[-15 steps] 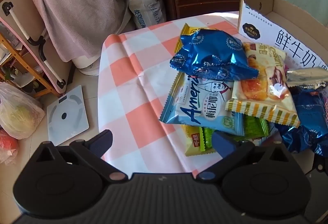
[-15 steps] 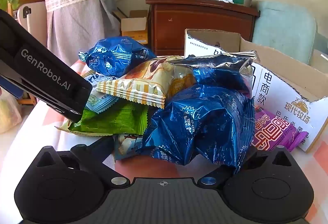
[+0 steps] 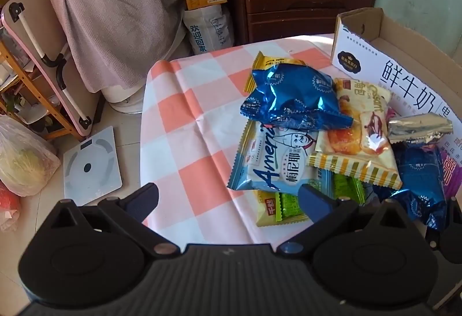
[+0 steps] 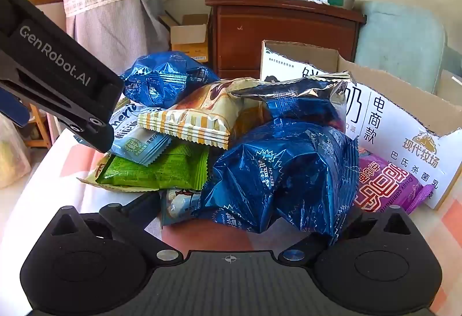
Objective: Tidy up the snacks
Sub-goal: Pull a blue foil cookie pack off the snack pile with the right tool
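Snacks are sitting in a loose heap on the pink-and-white checked tablecloth (image 3: pixel 184 142), centre to right of the left wrist view, just beside the open white cardboard milk carton box (image 3: pixel 404 79) at upper right. Left gripper (image 3: pixel 228 196) is hovering with jaws wide apart and nothing between them; its right finger is over the green foil packet (image 3: pixel 288 204) at the heap's near edge. Right gripper (image 4: pixel 245 217) is also spread wide, with the crinkled dark blue foil bag (image 4: pixel 283 171) bulging between the jaws, though contact with the pads is not showing. Risk, as a judgement: the heap is stacked unevenly, so pulling a low packet is likely tipping the second blue foil bag (image 3: pixel 288 98) or the yellow-striped croissant packet (image 3: pixel 358 148) off the top; foil is slippery and puffy, so a shallow pinch is likely slipping. The left gripper's body is crossing the upper left of the right view, so a collision is possible. Hidden: the box interior, the packets beneath the heap, the right gripper's fingertips behind the blue bag, and the purple packet (image 4: pixel 384 189), which is partly covered.
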`<state>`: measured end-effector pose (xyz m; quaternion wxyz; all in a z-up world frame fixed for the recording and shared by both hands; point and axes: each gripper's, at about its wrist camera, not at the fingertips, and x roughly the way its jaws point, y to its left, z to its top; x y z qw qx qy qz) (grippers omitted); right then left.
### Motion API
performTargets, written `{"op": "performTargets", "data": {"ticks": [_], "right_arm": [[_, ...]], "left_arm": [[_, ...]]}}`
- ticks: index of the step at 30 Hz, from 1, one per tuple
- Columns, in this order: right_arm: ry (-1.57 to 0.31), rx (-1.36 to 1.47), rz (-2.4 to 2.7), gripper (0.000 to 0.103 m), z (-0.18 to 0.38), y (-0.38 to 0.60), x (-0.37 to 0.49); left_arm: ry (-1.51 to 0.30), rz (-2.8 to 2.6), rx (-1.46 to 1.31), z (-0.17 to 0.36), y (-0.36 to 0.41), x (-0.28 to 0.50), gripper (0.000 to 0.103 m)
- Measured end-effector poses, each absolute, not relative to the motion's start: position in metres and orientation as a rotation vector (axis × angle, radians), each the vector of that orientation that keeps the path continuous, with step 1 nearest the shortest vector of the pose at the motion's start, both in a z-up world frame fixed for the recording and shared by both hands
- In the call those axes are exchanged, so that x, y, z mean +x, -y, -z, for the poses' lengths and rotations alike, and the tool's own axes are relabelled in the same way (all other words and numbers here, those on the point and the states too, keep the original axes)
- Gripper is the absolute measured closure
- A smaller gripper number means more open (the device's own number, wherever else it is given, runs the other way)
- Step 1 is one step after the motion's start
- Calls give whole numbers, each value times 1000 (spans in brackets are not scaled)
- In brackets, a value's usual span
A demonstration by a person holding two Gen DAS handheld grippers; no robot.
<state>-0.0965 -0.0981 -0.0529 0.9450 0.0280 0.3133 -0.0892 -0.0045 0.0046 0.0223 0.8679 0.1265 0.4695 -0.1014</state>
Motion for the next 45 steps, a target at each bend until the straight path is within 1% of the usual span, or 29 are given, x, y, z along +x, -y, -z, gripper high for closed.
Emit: {"op": "performTargets", "data": {"ticks": [18,22,29,33,42,45], "right_arm": [[-653,53,176,0,51,95,-96],[-753,35,114,0,40,97,-95],[-988,54,129,0,26,98,-94],[-1052,104,118,0,13,100,-103],[-1023,99,122,0,-37,107,-126],[-963,131,168,0,-58,121,-129]], "left_arm": [[-936,254,237,-39,-1,-16,1],[-933,263,234,-41,0,-17,1],[-924,245,224,-49,-5,-15,1],[-913,221,224,-52,-12,-15,1],[-899,199,264,-55,-22,-31,1],[-891,218,287,-61,-22,-37,1]]}}
